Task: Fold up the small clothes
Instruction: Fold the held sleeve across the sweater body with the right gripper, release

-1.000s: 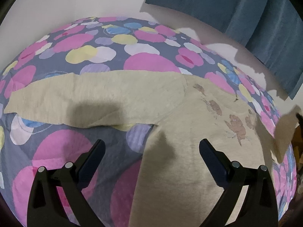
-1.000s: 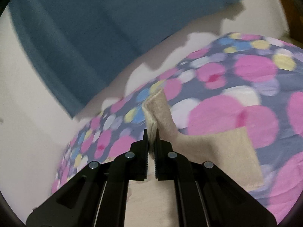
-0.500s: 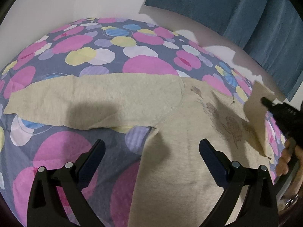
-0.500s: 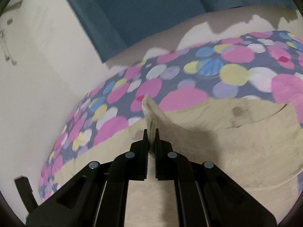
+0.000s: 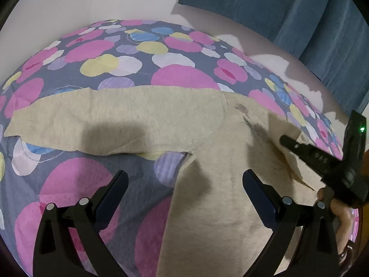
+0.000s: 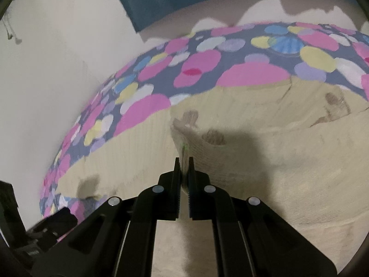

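No legible text, label or number anywhere.

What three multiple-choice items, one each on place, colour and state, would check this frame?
1. Where is the sleeve that the right gripper holds?
A. over the sweater's chest
B. off the bedspread
C. under the left gripper

2. What colour is the sweater?
A. blue
B. beige
C. pink

3. How is the left gripper?
A. shut on the hem
B. shut, empty
C. open, empty

Key: 1 A, the sleeve hangs above the chest print; 2 B, beige knit on a dotted bedspread; 3 C, its fingers stand wide apart with nothing pinched.
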Tool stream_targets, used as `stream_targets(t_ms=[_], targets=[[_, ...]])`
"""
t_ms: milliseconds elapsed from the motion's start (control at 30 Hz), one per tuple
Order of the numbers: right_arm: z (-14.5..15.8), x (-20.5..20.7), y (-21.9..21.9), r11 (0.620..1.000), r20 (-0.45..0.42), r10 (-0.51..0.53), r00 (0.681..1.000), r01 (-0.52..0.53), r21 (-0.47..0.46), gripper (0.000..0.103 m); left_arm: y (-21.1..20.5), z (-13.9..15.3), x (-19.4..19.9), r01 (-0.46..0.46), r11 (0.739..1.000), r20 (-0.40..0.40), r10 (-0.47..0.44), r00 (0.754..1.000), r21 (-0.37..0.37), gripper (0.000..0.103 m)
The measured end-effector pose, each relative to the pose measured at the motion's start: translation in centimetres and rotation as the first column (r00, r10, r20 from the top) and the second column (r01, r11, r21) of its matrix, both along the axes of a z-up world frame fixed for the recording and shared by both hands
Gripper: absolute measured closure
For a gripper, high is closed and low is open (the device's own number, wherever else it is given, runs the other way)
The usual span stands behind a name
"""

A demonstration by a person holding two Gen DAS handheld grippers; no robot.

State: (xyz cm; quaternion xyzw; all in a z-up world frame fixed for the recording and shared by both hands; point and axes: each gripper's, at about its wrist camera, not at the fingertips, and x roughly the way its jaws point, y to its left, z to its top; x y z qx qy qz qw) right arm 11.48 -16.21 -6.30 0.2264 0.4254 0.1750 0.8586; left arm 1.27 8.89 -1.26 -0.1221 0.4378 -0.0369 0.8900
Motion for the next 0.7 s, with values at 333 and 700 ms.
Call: stream_targets(t_ms=[333,700], targets=[[-2.4,0.1,1.8,0.998,-0.064,0.055,0.996,-0.057,-0.035,0.098,-0.2,-0.4,0.1,0.008,1.0,-0.007,-0.008,1.0,0.003,0.004],[-2.9,-0.1,3.9,0.986,-0.092,0.16,0.983,-0.162,-0.022,0.082,-1.1,-0.8,0.0,0.022,1.0,-0.017,-0.021,1.0,0.014,0.004]])
